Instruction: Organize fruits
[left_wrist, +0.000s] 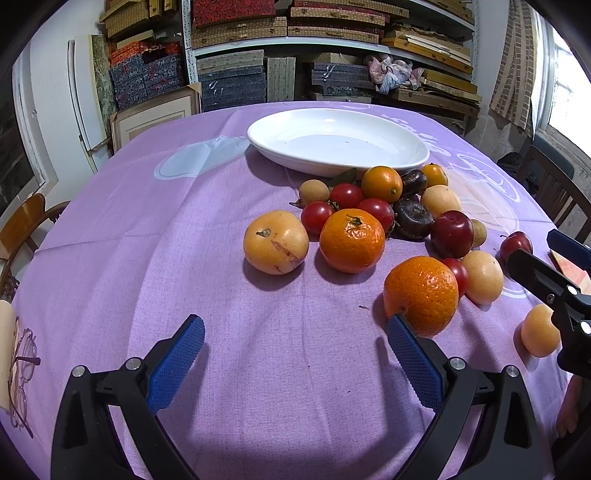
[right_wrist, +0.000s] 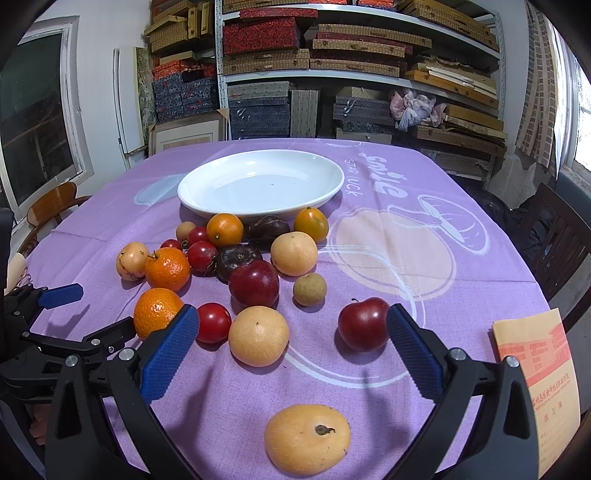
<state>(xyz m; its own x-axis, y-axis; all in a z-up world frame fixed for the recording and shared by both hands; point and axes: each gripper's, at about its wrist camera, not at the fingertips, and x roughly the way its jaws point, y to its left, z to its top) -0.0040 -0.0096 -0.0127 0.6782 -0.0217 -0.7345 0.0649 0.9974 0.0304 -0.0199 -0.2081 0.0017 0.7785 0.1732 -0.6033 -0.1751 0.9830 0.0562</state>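
Left gripper (left_wrist: 295, 345) and right gripper (right_wrist: 291, 334) both gape wide, holding nothing; fruit mid-frame, plate (right_wrist: 207, 206) above

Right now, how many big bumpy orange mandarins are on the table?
2. One mandarin with a stem sits in the pile beside a pale yellow fruit. The other mandarin lies nearer, by a red tomato. None looks hidden.
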